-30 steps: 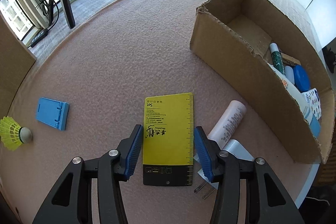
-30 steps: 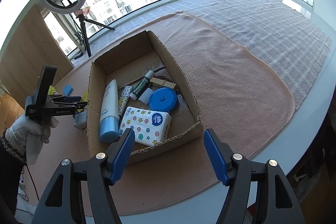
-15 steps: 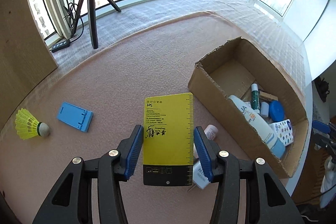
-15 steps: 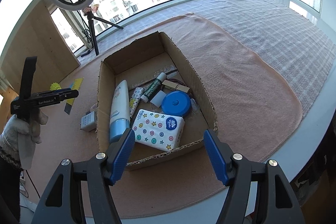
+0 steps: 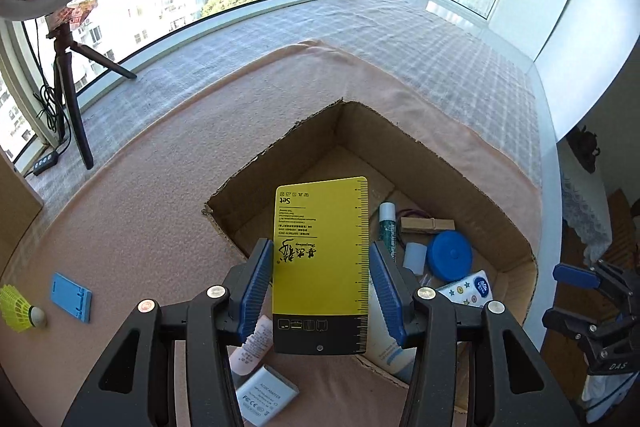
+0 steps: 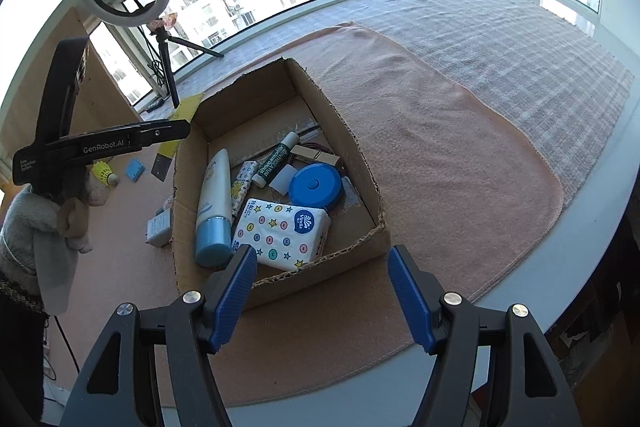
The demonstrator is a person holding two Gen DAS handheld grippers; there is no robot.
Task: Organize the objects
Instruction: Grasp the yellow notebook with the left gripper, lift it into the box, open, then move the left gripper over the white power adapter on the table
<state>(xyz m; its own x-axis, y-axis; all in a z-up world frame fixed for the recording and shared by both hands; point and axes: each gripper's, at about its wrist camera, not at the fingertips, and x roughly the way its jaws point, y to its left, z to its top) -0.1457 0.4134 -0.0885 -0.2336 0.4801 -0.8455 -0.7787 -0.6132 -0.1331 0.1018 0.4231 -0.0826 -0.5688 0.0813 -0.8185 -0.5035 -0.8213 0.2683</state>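
I am holding the yellow card [image 5: 320, 259] in the left gripper [image 5: 320, 291], its jaws closed on the card's two long edges, so the card's long axis is running straight out along the fingers, away from me. It is hanging in the air above the near left corner of the cardboard box [image 5: 516, 223], with its far end already reaching over the box's open top and its dark near end sitting back over the box's near wall. The box is lying ahead of the jaws and a little to the right, so I am judging the coming move as a short carry forward and down before letting go. Inside the box I am seeing a blue round case [image 5: 450, 255], a white lotion tube [image 6: 214, 203], a tissue pack [image 6: 282, 231], a green stick [image 6: 276, 159] and a clothespin [image 5: 427, 225]. Left on the counter [image 5: 160, 163] are a blue stand [image 5: 71, 295], a shuttlecock [image 5: 18, 313], a white adapter [image 5: 267, 397] and a pink tube [image 5: 250, 347]. The right gripper [image 6: 322, 295] is waiting near the box's near end with its jaws wide and nothing between them; the left one is the one placed for this drop.
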